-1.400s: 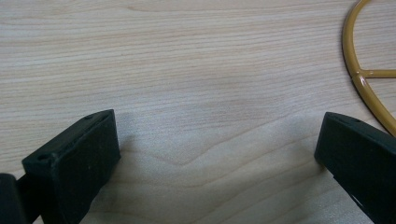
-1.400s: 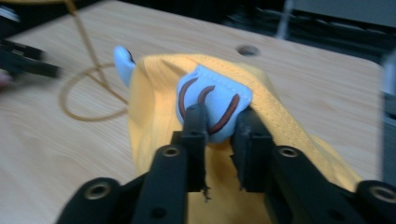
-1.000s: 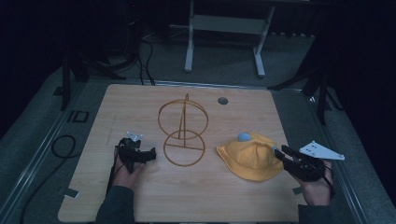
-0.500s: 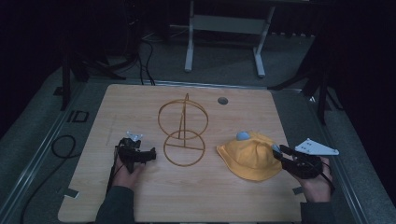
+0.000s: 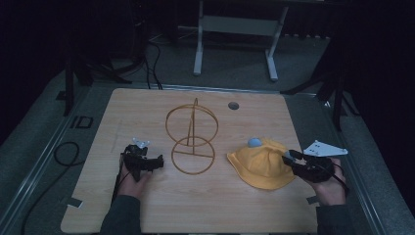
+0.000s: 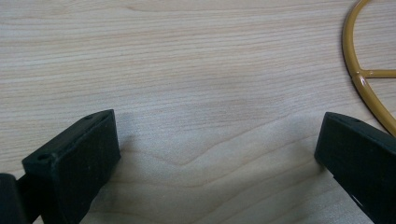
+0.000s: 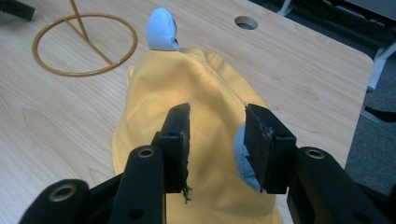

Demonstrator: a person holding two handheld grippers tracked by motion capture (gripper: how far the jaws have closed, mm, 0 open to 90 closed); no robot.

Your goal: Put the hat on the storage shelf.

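High view: hat (image 5: 262,164) on table (image 5: 147,107), at 3 o'clock of wire stand (image 5: 192,139); right gripper (image 5: 293,159) at hat's 3 o'clock edge.
Left gripper view: jaws wide, released, idle beside stand ring (image 6: 362,74).
Right gripper view: jaws just opening, straddling hat crown (image 7: 205,107), seemingly ready for pinching fabric; not yet clenched.

The right gripper (image 7: 215,135) hides part of the yellow hat's (image 7: 187,88) brim.

Gold wire stand (image 5: 192,138) mid-table (image 5: 147,205), round hole (image 5: 233,105) near far edge, metal frame (image 5: 235,29) beyond.
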